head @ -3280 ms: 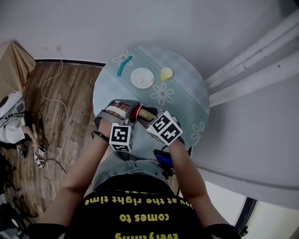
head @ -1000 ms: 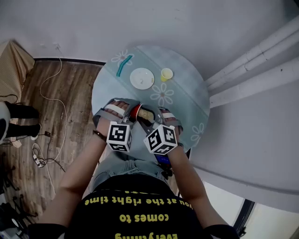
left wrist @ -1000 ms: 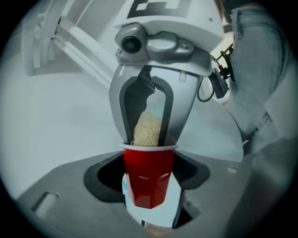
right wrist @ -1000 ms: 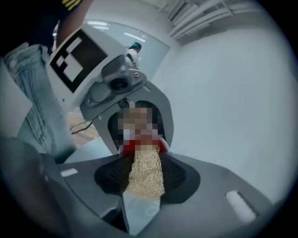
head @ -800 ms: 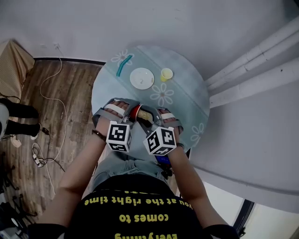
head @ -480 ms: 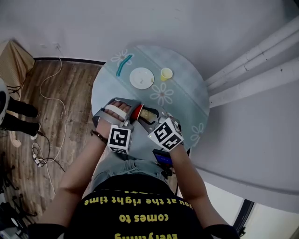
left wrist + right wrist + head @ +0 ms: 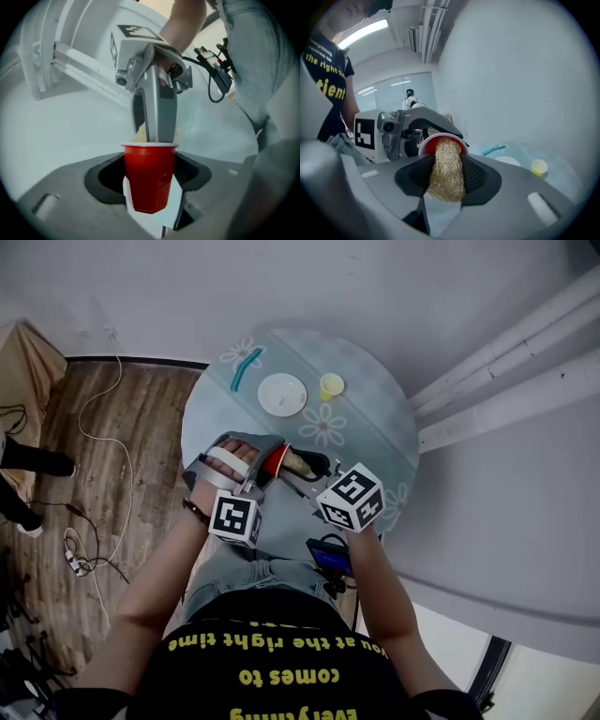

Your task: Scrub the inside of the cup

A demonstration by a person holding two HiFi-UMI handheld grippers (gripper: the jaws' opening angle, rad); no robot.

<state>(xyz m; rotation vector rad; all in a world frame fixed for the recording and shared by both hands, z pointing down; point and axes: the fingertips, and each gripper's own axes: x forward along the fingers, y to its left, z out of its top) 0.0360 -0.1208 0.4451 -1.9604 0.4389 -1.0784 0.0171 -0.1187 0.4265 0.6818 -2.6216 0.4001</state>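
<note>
My left gripper (image 7: 253, 465) is shut on a red plastic cup (image 7: 147, 180), its white pads against the cup's sides. The cup lies tilted over the near edge of the round table, mouth toward my right gripper (image 7: 314, 470). My right gripper (image 7: 446, 185) is shut on a tan fibrous scrubber (image 7: 446, 171). The scrubber's far end sits inside the cup's mouth (image 7: 440, 140). In the left gripper view the right gripper (image 7: 157, 108) comes down onto the cup's rim, with tan fibres (image 7: 139, 134) showing beside it. The cup's inside is hidden.
On the round glass table (image 7: 375, 427) farther back lie a white plate (image 7: 282, 394), a small yellow cup (image 7: 331, 386) and a teal brush (image 7: 246, 367). White pipes run along the wall at right. Cables lie on the wood floor at left, where someone's legs (image 7: 23, 465) show.
My right gripper has rolled, and its marker cube has swung to the right. The left gripper with the cup has lifted slightly. The scrubber stays in the cup's mouth.
</note>
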